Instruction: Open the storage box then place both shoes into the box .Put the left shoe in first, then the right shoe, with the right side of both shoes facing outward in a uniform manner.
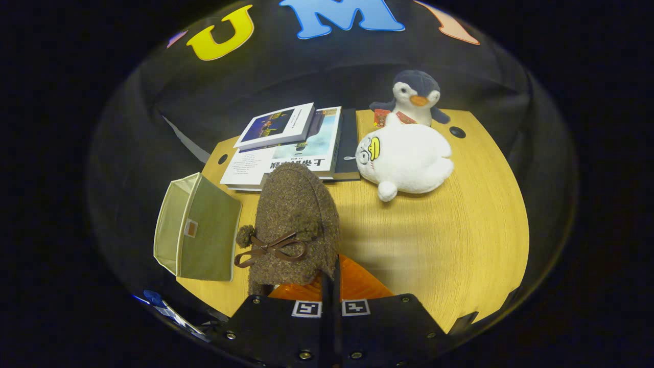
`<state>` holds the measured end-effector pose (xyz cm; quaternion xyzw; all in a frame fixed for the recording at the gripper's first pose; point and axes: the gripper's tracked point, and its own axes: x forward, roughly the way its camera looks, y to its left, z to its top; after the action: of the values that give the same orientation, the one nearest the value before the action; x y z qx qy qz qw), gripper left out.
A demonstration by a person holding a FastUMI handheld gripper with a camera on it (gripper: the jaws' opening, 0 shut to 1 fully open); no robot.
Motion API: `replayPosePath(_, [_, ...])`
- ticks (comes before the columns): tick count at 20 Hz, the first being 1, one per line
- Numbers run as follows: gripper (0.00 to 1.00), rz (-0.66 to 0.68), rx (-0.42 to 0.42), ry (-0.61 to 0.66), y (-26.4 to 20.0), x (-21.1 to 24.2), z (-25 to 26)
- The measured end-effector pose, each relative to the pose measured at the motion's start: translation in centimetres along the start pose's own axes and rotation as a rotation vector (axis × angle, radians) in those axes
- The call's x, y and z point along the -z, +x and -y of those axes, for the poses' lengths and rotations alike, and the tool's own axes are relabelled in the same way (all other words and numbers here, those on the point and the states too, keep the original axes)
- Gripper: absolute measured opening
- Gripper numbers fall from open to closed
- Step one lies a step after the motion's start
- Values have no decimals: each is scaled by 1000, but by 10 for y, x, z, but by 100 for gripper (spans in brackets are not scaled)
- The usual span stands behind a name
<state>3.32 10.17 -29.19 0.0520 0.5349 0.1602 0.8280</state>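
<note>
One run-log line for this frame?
gripper: fingers shut on brown shoe | shoe: lifted above table | storage box: left of shoe, open | books, plush toys: beyond

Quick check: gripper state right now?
Gripper: fingers closed together, pinching the edge of the brown fuzzy shoe with a bow, held above the wooden table.

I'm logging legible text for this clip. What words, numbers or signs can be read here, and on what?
Nothing can be quoted with confidence.
Lower book: large cover characters, upside down, too blurred to quote.
Top book: print too small.
Storage box: small tag, unreadable.
Hand-held gripper, shut on the brown shoe: two square markers, no words.
</note>
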Motion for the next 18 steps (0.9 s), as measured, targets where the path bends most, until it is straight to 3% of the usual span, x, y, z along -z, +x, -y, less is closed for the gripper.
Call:
replayPosePath(9, [0, -13, -116, -38, 0, -26, -85])
replayPosePath(18, [0, -24, -180, -144, 11, -40, -153])
